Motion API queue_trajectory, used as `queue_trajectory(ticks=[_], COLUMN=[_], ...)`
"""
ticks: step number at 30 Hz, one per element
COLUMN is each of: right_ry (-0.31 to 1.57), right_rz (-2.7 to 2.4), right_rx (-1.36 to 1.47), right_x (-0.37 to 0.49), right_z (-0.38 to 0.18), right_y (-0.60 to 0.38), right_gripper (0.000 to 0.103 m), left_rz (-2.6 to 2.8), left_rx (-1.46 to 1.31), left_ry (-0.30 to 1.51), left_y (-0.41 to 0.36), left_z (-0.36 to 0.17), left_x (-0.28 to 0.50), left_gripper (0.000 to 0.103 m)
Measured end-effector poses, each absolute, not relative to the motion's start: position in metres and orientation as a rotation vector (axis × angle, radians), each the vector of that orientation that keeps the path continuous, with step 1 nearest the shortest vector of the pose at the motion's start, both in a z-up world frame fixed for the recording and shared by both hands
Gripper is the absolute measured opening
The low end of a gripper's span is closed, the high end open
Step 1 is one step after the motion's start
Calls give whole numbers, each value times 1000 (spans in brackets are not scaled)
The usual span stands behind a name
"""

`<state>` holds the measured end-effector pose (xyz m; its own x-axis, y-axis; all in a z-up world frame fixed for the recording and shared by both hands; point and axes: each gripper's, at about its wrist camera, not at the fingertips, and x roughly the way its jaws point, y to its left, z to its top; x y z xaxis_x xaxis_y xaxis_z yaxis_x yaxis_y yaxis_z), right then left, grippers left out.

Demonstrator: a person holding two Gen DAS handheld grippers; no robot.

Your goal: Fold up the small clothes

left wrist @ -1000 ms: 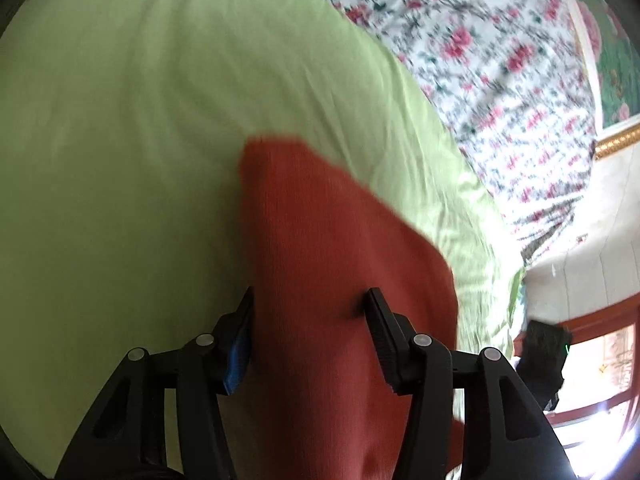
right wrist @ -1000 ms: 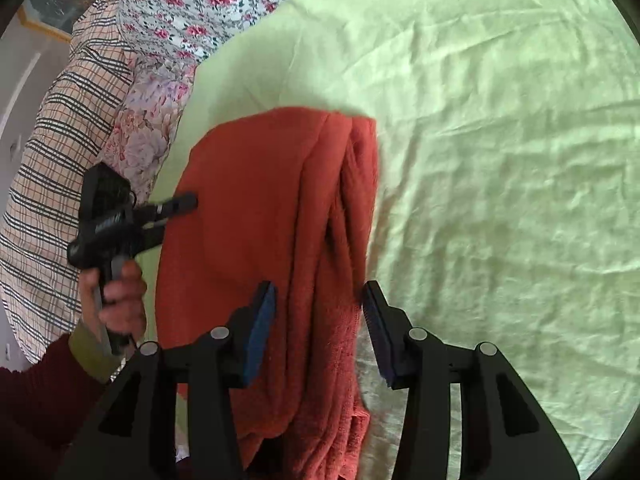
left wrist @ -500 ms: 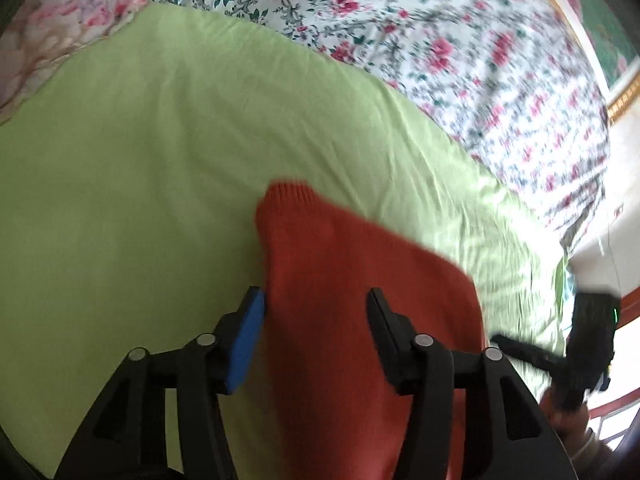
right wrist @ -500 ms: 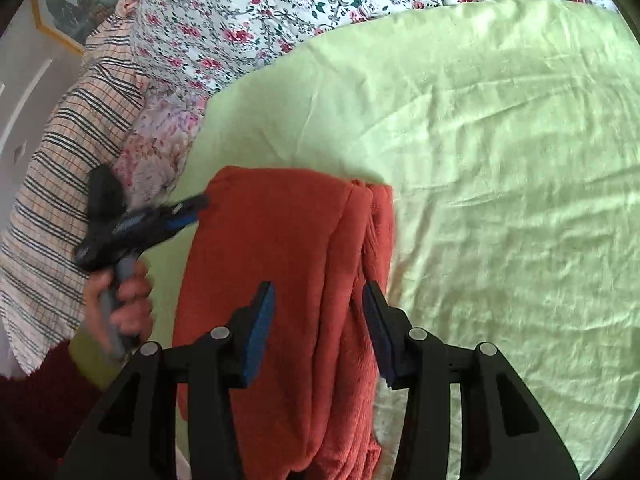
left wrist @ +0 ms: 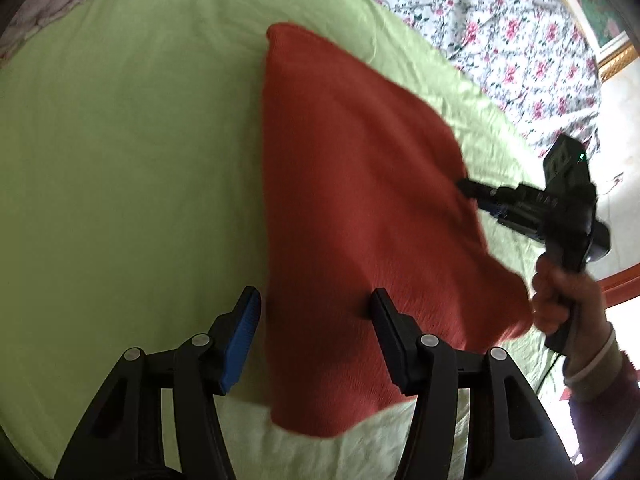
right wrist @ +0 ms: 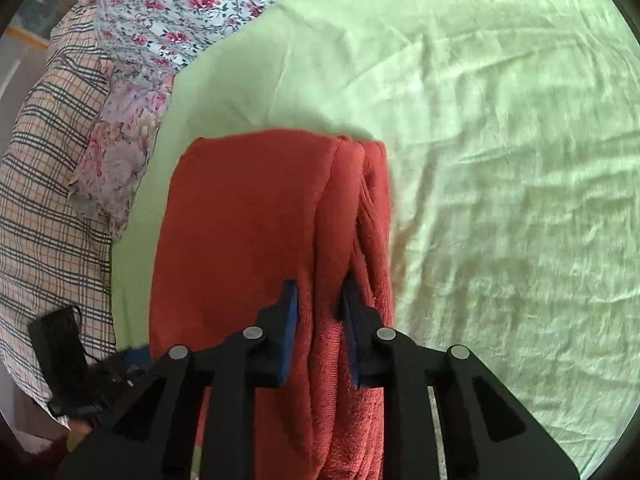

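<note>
A rust-red knit garment [left wrist: 360, 208] lies folded lengthwise on a light green sheet [left wrist: 120, 160]. My left gripper [left wrist: 316, 312] hovers over its near left edge. Its jaws are opening: the cloth's edge runs between them, and the blue left pad [left wrist: 240, 340] stands clear over the sheet. In the right wrist view my right gripper [right wrist: 320, 294] is closing, and its pads pinch a raised fold of the garment [right wrist: 248, 220] near its right side. The left view shows that gripper [left wrist: 472, 190] biting the garment's right edge, held by a hand [left wrist: 560, 296].
A white quilt with red flowers [left wrist: 500, 40] lies beyond the sheet. Left of the sheet lie a pink floral pillow [right wrist: 120, 152] and a plaid cloth [right wrist: 44, 184]. The left tool's black body [right wrist: 60, 352] shows blurred at the lower left. Wrinkled green sheet [right wrist: 500, 180] stretches to the right.
The left gripper has drawn back, so more of the garment shows, and its jaws stand a little wider. The right jaws have narrowed onto the fold. The left tool has dropped lower in the right view.
</note>
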<state>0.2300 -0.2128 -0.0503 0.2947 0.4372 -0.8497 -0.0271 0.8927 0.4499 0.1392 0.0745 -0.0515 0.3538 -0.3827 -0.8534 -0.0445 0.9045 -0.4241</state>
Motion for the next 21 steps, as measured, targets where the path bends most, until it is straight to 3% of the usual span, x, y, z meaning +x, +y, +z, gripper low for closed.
queue_trajectory(ticks=[11,18,20,21], right_ry=[1267,1275,1263,1261], right_rz=[336,351,349,351], right_rx=[476,456,441,437], right_x=[218,212,218,220], right_z=[-52,-55,-53,-53], right_y=[-217,-213,-208,-206], right_gripper=[25,25,21,11], left_rz=[-289,-263,-261,-269], left_rx=[-155,-62,-86,-105], left_ry=[1216,1196,1199,1193], left_y=[44,22,24,25], left_z=[-56,-71,-68,-64], left_x=[69,65,66,67], left_gripper=[62,62,61,61])
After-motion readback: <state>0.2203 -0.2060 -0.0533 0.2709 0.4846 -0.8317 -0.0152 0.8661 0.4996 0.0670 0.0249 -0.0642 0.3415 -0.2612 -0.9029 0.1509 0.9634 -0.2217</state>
